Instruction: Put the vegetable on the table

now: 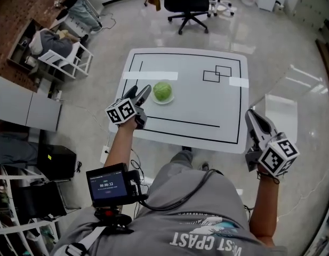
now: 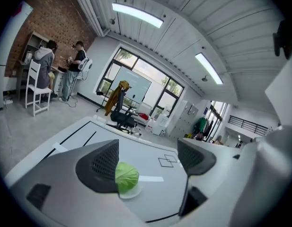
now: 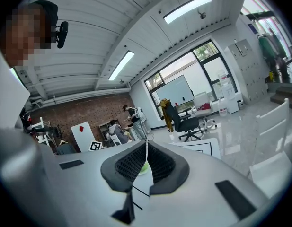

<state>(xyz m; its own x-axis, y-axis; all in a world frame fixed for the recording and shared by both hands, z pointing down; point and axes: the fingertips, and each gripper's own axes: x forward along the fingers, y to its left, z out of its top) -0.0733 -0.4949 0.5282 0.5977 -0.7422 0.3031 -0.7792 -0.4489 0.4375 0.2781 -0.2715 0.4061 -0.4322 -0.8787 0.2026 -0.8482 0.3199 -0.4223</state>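
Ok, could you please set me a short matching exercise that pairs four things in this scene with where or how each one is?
Things
1. cabbage
2. left gripper
3. right gripper
4. office chair

Places or states
A. jaws together, off the right edge of the table
B. on the floor beyond the table's far edge
C. sitting on a small white plate
D. jaws apart, close to the plate's left side

Pairs: 1-C, 2-D, 3-A, 4-B

Cabbage partly behind left hand-held gripper
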